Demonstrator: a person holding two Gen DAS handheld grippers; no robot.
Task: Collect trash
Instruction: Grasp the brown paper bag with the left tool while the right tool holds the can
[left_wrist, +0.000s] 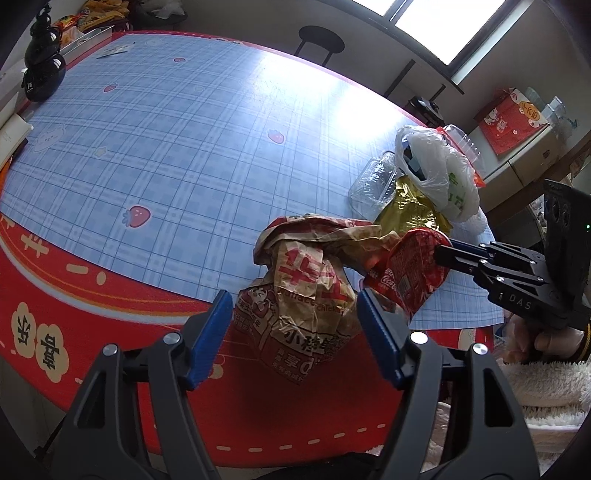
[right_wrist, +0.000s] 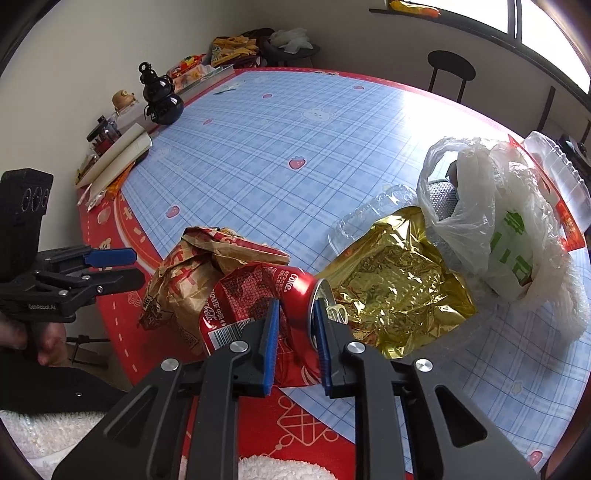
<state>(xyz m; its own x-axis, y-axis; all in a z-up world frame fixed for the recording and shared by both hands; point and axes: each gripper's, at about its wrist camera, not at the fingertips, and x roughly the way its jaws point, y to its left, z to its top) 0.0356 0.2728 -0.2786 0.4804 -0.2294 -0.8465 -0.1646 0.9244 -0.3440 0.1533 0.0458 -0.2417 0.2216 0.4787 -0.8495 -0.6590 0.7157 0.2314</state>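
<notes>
**Op:** Right gripper (right_wrist: 295, 345) is pinching the crushed red Coca-Cola can (right_wrist: 258, 306) across its top end, pads on either side. Can sits at the near edge of the table, just past the red border of the blue plaid tablecloth (right_wrist: 295, 140).

**Eng:** Left side?

**Op:** Left gripper (left_wrist: 293, 336) is spread wide, nothing between the pads. It's lined up on the crumpled brown paper fast-food bag (left_wrist: 310, 291), which is just beyond its tips and touching the can.

**Eng:** Step?

**Op:** I'd call it pick-up of the can, with the trash receptacle still to be reached. Just behind sit the gold foil wrapper (right_wrist: 395, 291) and a clear plastic clamshell (right_wrist: 369, 218), then the white plastic carrier bag (right_wrist: 491, 221) with its mouth open, toward the right edge.

**Eng:** Next?

**Op:** Probably lift the can clear of the paper bag and carry it to that carrier bag's opening; I can't tell whether that's the intended bin.
</notes>
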